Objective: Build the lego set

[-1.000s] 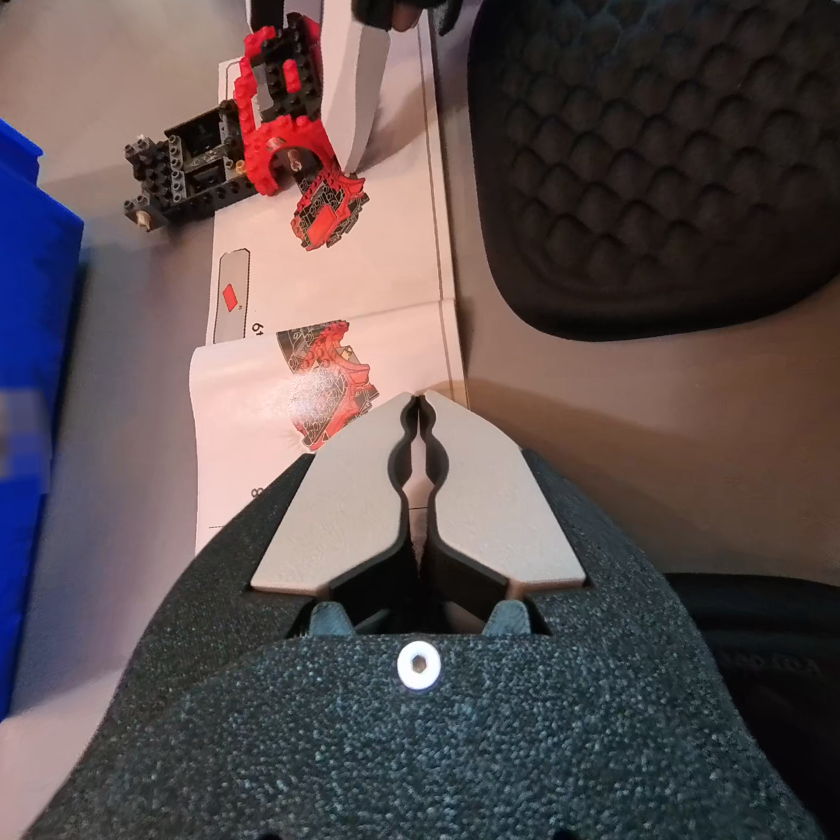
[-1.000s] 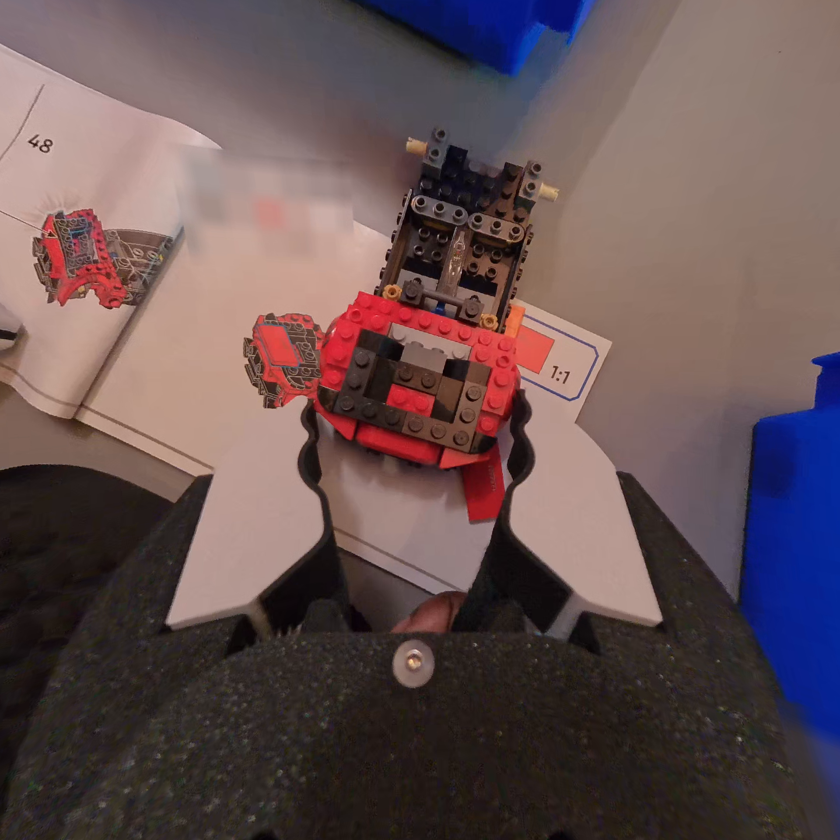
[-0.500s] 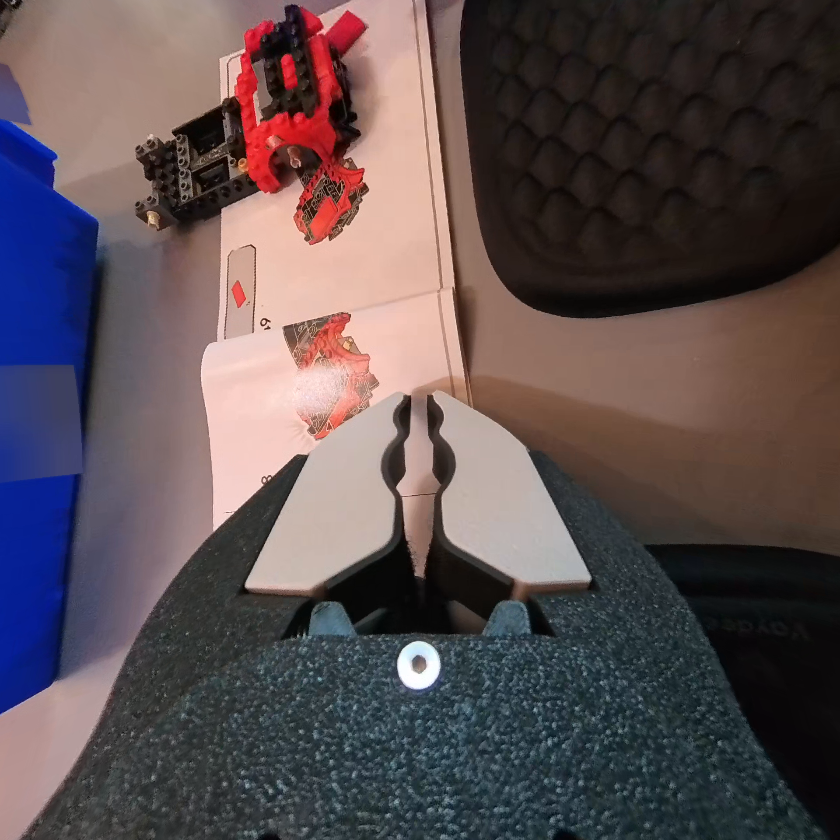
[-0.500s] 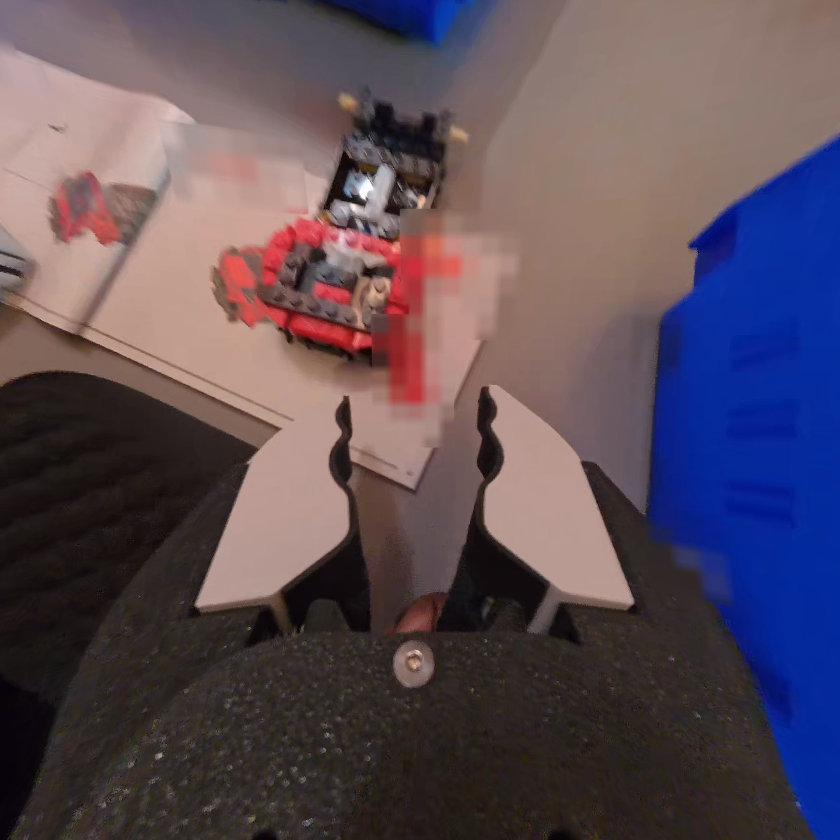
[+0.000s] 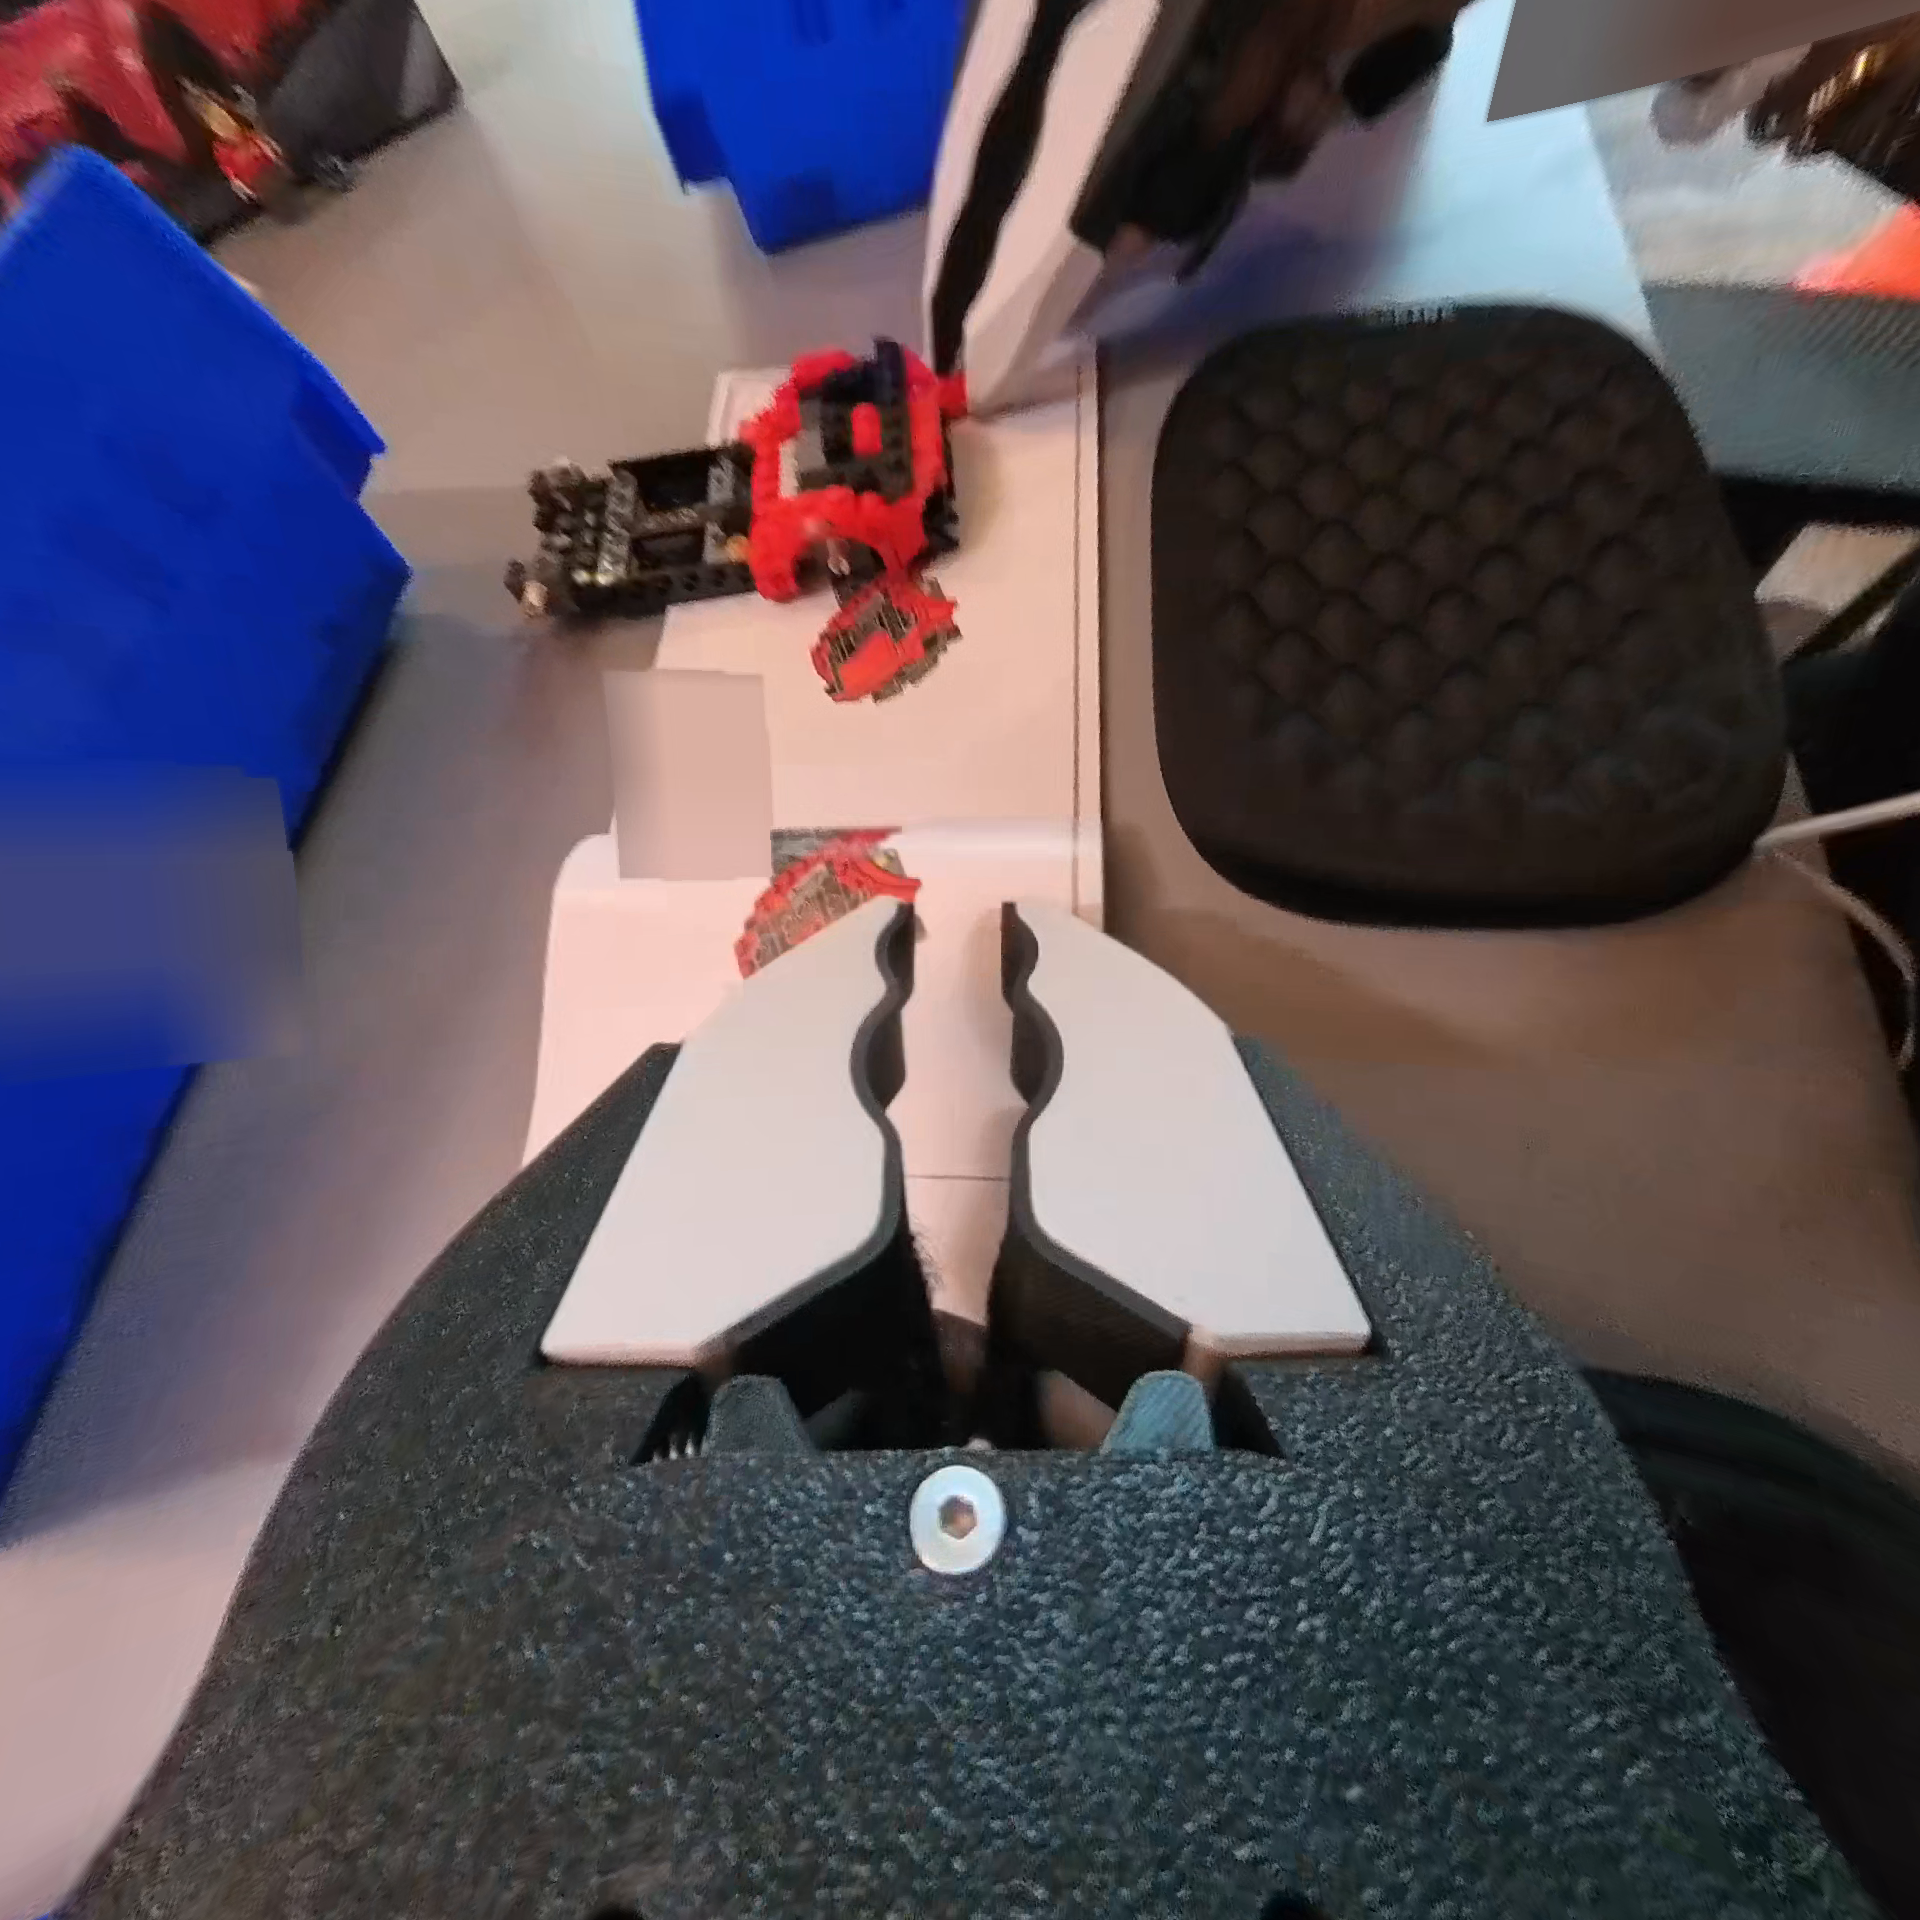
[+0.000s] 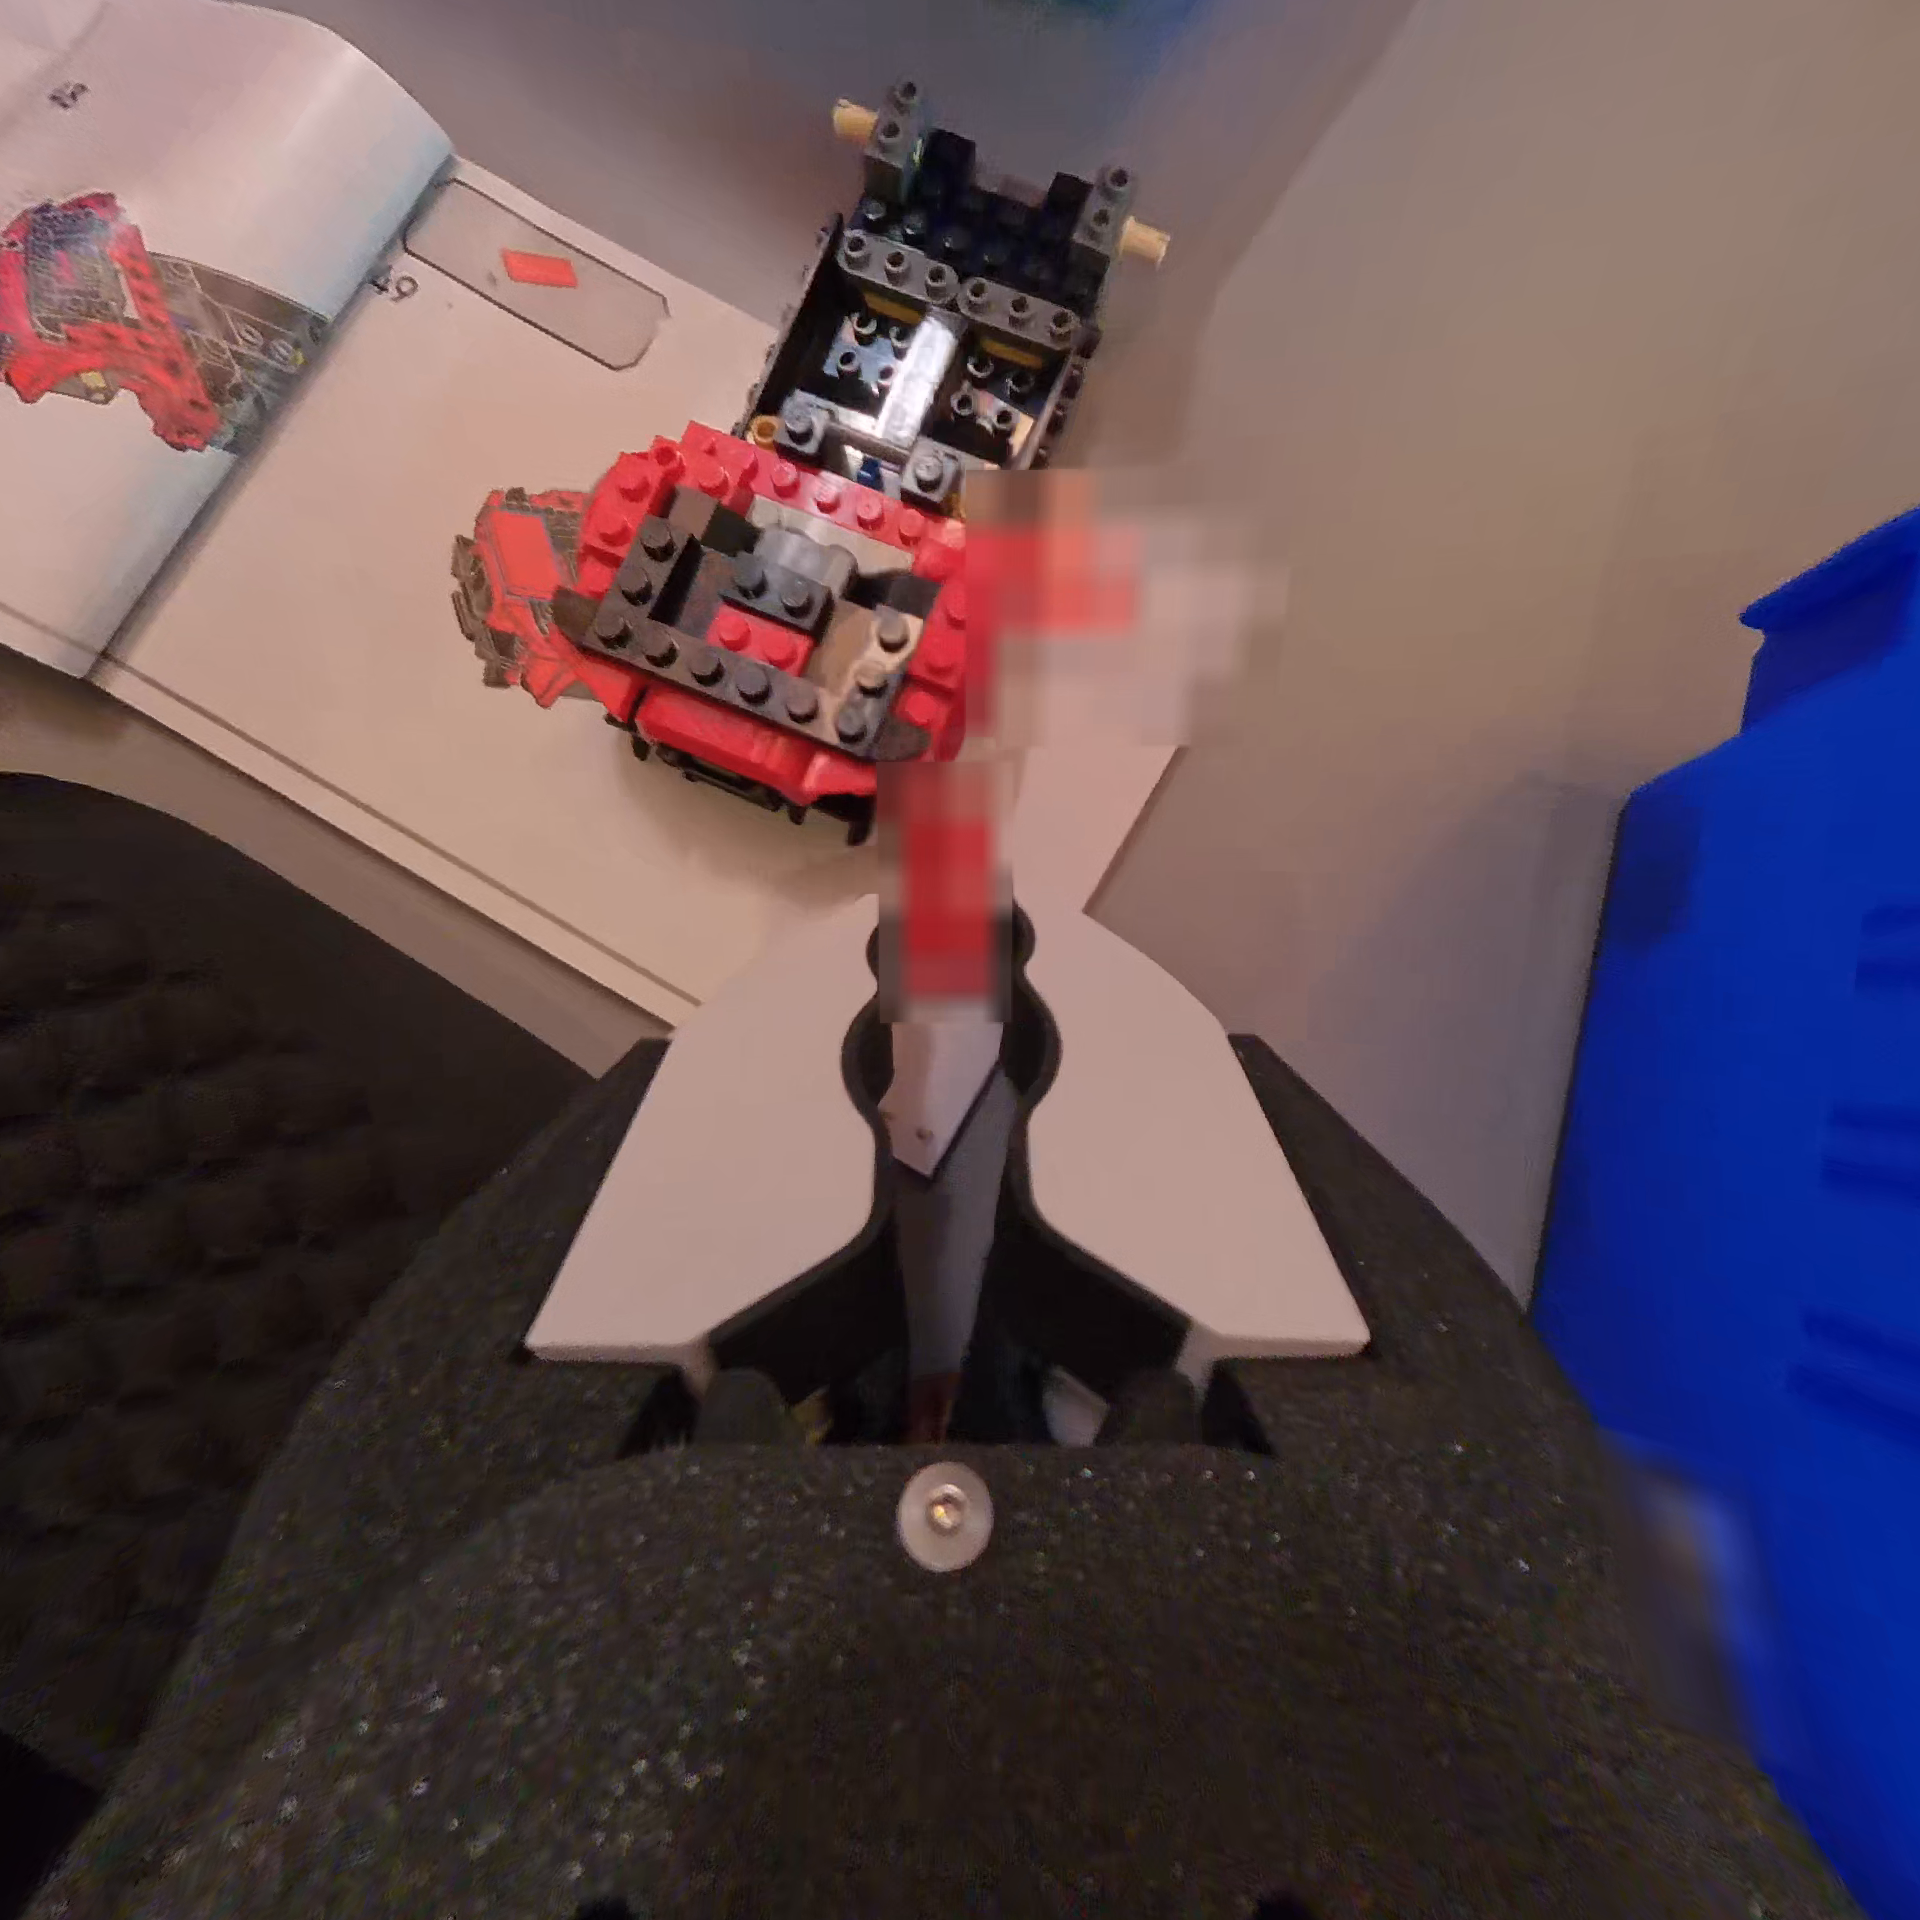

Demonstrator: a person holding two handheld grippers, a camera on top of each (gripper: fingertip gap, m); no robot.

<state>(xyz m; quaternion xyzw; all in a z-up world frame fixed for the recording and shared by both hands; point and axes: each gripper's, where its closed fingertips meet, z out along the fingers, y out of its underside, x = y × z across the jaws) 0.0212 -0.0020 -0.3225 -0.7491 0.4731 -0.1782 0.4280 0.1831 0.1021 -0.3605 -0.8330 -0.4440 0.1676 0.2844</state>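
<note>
Left wrist view: the left gripper (image 5: 951,920) hung empty, jaws slightly apart, over the instruction booklet (image 5: 1023,717); the lego car (image 5: 764,504) sat at 11 o'clock.

Right wrist view: the right gripper (image 6: 948,940) was nearly together around a mosaic-hidden red piece, probably for fitting.

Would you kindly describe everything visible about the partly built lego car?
The partly built lego car has a red studded front with black and grey plates and an open black rear chassis with two tan pins. No wheels show. It sits upright, front on the open instruction booklet, rear on the grey table. A mosaic patch hides one front corner.
</note>
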